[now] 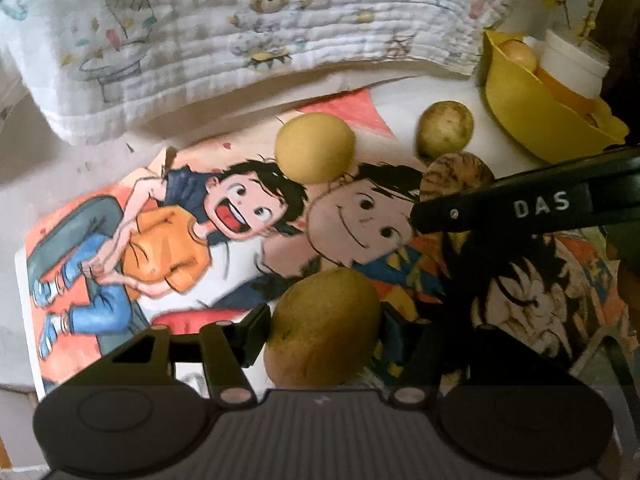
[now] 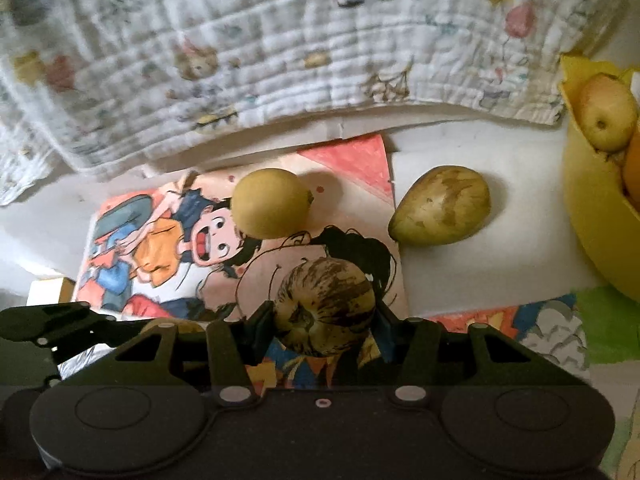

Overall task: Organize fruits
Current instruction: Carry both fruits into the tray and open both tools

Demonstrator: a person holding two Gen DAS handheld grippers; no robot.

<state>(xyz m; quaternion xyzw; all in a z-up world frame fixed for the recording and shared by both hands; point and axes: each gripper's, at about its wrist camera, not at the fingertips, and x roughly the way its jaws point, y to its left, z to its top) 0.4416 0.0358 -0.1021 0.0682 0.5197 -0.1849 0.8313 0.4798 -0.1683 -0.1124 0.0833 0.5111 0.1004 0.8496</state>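
Observation:
My left gripper is shut on a yellow-green pear just above the cartoon poster. My right gripper is shut on a brown-streaked fruit; this fruit also shows in the left wrist view behind the right gripper's black finger. A round yellow fruit lies on the poster. A blotched pear-shaped fruit lies on the white surface. A yellow bowl at the far right holds a pear and an orange.
A printed quilted blanket hangs along the back. A white jar stands in or behind the bowl. Another colourful drawing lies at the front right.

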